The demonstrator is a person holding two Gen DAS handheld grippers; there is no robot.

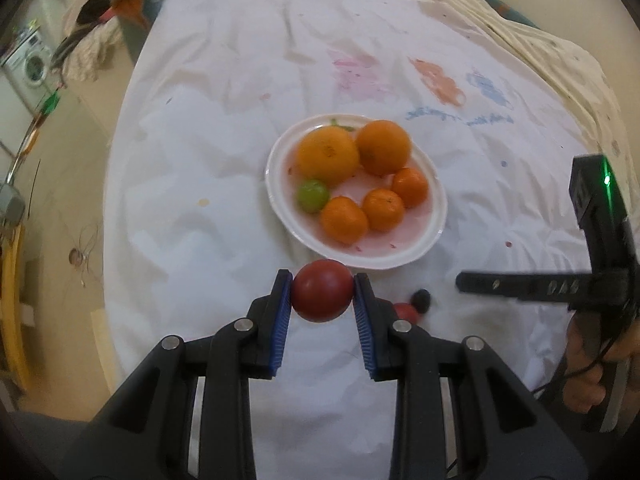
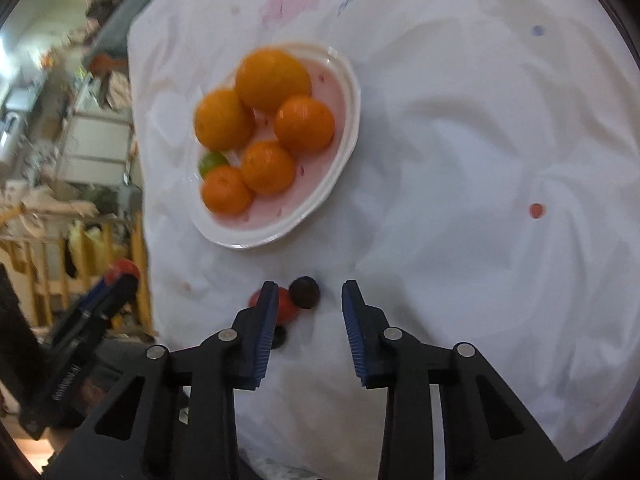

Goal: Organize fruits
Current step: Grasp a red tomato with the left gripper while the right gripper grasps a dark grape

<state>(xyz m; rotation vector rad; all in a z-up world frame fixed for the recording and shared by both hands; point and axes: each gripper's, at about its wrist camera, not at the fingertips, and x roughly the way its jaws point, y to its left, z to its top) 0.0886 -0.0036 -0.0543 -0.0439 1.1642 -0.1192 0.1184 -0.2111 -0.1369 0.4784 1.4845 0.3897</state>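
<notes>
My left gripper [image 1: 322,282] is shut on a dark red round fruit [image 1: 322,291], held just in front of the near rim of a white plate [image 1: 436,216]. The plate holds several oranges [image 1: 383,146] and one green lime [image 1: 312,196]. In the right wrist view my right gripper [image 2: 310,294] is open and empty above the cloth. A small red fruit [image 2: 287,304] and a dark purple fruit [image 2: 304,292] lie at its left fingertip. Another dark fruit [image 2: 279,338] is partly hidden behind that finger. The plate [image 2: 340,160] lies beyond.
A white stained cloth [image 1: 208,184] covers the table. The table's left edge drops to the floor, with household clutter and a washing machine [image 1: 30,66] beyond. The left gripper shows at the left of the right wrist view [image 2: 116,280].
</notes>
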